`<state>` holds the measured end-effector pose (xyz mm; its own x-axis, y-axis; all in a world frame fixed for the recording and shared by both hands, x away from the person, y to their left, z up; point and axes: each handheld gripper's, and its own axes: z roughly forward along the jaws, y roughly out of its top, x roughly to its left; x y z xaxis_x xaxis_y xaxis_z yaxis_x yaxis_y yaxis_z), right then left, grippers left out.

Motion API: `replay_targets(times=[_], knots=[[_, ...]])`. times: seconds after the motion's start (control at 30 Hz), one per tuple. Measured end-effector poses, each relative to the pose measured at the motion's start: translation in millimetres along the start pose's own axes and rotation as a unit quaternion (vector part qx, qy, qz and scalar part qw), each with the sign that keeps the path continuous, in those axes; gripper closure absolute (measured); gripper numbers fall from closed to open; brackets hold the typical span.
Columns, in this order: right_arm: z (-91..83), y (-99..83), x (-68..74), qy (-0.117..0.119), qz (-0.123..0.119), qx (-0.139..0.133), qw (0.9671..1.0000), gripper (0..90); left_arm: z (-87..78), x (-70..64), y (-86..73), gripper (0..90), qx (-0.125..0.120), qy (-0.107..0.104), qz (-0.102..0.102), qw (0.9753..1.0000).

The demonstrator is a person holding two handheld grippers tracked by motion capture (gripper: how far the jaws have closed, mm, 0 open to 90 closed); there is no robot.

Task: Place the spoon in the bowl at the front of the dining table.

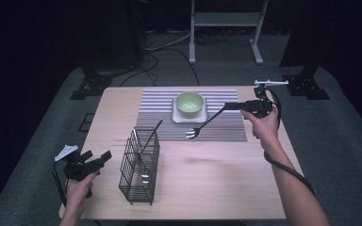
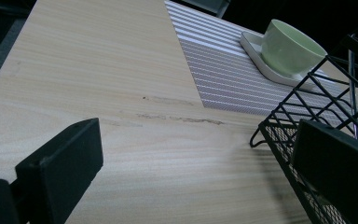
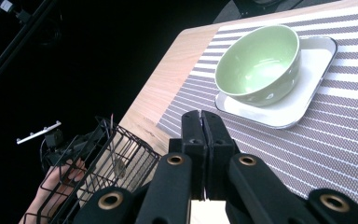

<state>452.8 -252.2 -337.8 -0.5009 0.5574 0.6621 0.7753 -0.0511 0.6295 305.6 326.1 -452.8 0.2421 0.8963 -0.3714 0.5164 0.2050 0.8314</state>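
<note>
My right gripper [image 1: 227, 106] hovers over the right side of the striped placemat [image 1: 226, 129], shut on the dark handle of a utensil [image 1: 202, 125]. Its silver head hangs down near the mat's front edge. In the right gripper view the jaws [image 3: 201, 119] are pressed together, and the utensil is hidden beneath them. A green bowl [image 1: 189, 103] sits on a white square plate [image 1: 201, 117] on the mat. My left gripper [image 1: 96, 156] is open at the table's front left, just left of a black wire basket [image 1: 140, 165] that holds utensils. Nothing lies between its jaws [image 2: 196, 163].
A dark handle [image 1: 154, 129] sticks up out of the basket. The wooden table [image 1: 217, 183] has bare room in front of the mat. Black stand bases [image 1: 92, 84] and a white metal frame [image 1: 226, 21] stand on the floor behind the table.
</note>
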Motion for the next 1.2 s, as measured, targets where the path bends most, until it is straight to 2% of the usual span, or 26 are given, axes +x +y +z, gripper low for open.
replay_targets(times=[0.7, 1.03, 1.2], knots=[[6.5, 19.4, -4.5, -0.022, 0.008, -0.015, 0.9996, 88.9, 0.0, 1.2, 0.1, 1.0, -0.001, 0.001, -0.003, 1.0000], [12.9, 28.0, -7.8, -0.034, 0.012, -0.018, 0.9992, 88.9, 1.4, -1.3, -0.4, 1.0, 0.003, -0.001, 0.007, 1.0000], [15.3, 32.8, -6.8, -0.039, 0.012, -0.021, 0.9990, 88.9, 1.5, -1.5, -0.3, 1.0, 0.002, -0.002, 0.006, 1.0000]])
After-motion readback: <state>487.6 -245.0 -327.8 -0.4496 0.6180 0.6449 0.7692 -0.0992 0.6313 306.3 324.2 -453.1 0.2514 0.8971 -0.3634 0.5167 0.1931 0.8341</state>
